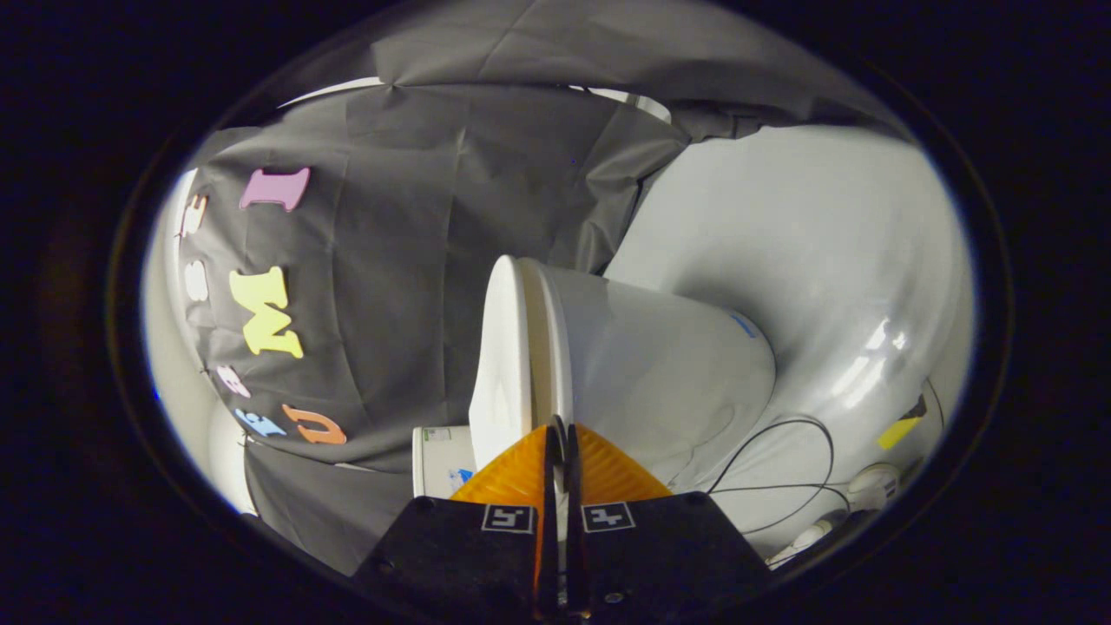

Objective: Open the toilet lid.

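Observation:
The view is rolled on its side, so the white toilet (660, 373) lies sideways just ahead of the fingers. Its lid (499, 365) is down on the seat (554, 347), with only a thin seam between them. My gripper (561, 431) is at the lid's front rim. One finger (512, 473) lies over the lid's top and the other finger (612, 473) sits on the bowl side. The two are almost together, with a thin white strip of the rim pinched between them.
A white container (441, 460) with small labels stands beside the toilet against the black cloth wall (417, 217). The glossy white floor (825, 260) carries thin black cables (781, 473), a white plug (872, 482) and a yellow tape mark (898, 431).

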Motion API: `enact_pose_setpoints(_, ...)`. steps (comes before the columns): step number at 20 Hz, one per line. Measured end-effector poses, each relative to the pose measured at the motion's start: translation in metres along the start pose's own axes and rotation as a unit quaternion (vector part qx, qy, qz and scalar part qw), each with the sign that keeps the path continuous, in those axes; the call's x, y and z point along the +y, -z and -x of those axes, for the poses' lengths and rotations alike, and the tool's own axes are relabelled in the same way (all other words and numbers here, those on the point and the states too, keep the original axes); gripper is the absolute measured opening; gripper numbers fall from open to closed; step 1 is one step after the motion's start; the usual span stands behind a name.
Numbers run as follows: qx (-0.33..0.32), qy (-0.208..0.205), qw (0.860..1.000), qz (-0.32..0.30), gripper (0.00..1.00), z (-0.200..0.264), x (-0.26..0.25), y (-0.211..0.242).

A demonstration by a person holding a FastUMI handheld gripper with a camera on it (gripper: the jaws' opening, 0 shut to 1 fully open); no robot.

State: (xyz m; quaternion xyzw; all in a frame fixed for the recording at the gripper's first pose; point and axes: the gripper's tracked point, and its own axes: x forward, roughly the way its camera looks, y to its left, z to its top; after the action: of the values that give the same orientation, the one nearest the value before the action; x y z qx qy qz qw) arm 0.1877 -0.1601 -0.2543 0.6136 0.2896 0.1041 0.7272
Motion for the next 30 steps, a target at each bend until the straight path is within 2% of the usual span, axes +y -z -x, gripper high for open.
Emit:
enact_pose_setpoints(7,-0.005,0.023,0.999,0.029,0.04,0.002,0.006,0.004)
enact_pose_setpoints(14,-0.014,0.02,0.998,0.051,0.04,0.013,0.028,0.004)
enact_pose_setpoints(19,-0.01,-0.003,0.999,0.05,0.04,0.017,0.051,0.006)
enact_pose_setpoints(24,-0.013,0.027,0.995,0.092,0.04,0.011,0.052,0.009)
enact_pose_setpoints(27,-0.014,0.009,0.996,0.087,0.04,0.017,0.072,0.007)
enact_pose_setpoints(30,-0.015,0.009,0.995,0.101,0.04,0.016,0.078,0.013)
